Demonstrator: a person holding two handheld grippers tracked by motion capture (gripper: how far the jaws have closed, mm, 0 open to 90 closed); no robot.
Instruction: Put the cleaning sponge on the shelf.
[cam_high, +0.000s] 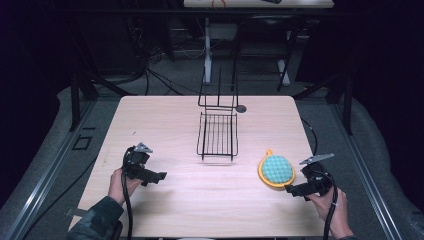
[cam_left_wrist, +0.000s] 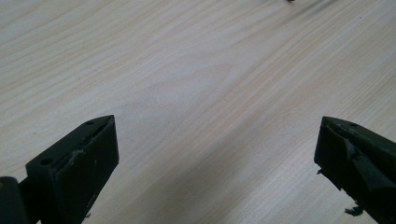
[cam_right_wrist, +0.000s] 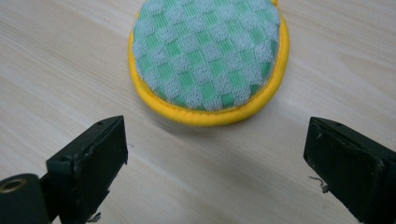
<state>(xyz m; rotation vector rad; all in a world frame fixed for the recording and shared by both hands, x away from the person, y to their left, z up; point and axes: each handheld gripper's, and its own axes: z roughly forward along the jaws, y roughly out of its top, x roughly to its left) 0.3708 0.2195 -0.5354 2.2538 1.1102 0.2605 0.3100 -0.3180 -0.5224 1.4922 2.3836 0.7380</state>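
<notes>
So far, nothing is picked up yet. The round scrub pad (cam_high: 276, 169), green and white on top with a yellow rim, lies flat on the table (cam_high: 170, 125), over on the right side and near the front. The right tool (cam_high: 296, 189) sits just beside it, at its near edge, and points at it. In the right gripper view the pad (cam_right_wrist: 208, 56) lies just ahead of the two black jaws, which stand wide apart with only bare wood between them. They do not touch the pad. My guess is that the right tool is about to move in and grab the pad, so almost all of the job is left to do.

The left tool (cam_high: 154, 176) is well apart from the pad, on the left side of the table. Its jaws are wide too and hold nothing; the left gripper view shows bare table between them.

A black wire rack (cam_high: 218, 134) stands in the middle of the table, farther back. It may be where the pad should go, but I cannot be sure. A small dark round thing (cam_high: 241, 108) lies by the rack's back corner. Nothing stands between the right tool and the pad.
</notes>
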